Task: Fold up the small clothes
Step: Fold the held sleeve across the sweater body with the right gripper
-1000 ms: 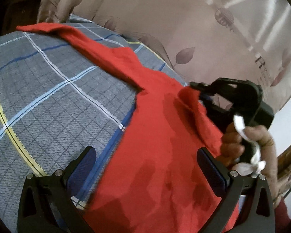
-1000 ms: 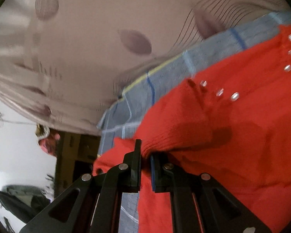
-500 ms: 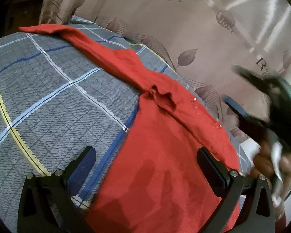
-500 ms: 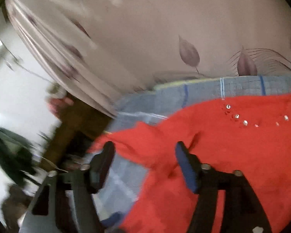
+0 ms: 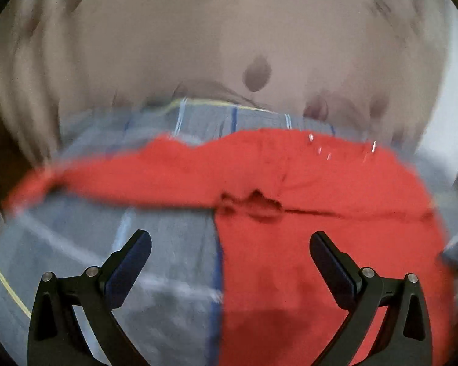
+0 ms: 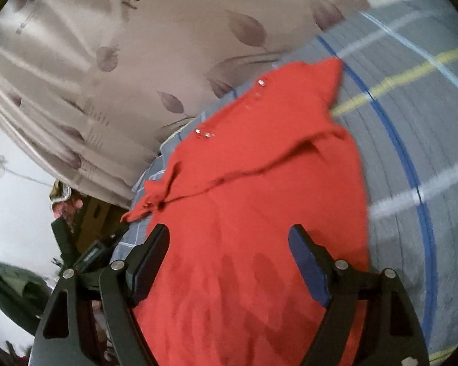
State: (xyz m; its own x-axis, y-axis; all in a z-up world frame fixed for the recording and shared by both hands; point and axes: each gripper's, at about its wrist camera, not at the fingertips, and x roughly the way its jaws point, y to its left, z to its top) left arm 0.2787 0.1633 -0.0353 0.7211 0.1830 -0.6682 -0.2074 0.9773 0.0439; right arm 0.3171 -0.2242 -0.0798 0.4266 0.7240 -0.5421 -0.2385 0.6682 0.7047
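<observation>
A red knit top (image 5: 305,201) with small shiny studs near the neckline lies spread on the grey plaid bedsheet (image 5: 155,238). One sleeve stretches out to the left in the left wrist view. My left gripper (image 5: 230,244) is open and empty, hovering over the top's left edge. The top also shows in the right wrist view (image 6: 259,213), with its other sleeve folded across the chest. My right gripper (image 6: 229,238) is open and empty above the lower body of the top.
A beige curtain with a leaf pattern (image 6: 107,61) hangs right behind the bed. The bed's edge drops off at the left of the right wrist view, with dark furniture (image 6: 85,244) beyond. The sheet (image 6: 412,152) extends right of the top.
My right gripper let go of the sleeve it was pinching and opened, leaving the sleeve lying across the top. My left gripper swung round and now faces the curtain.
</observation>
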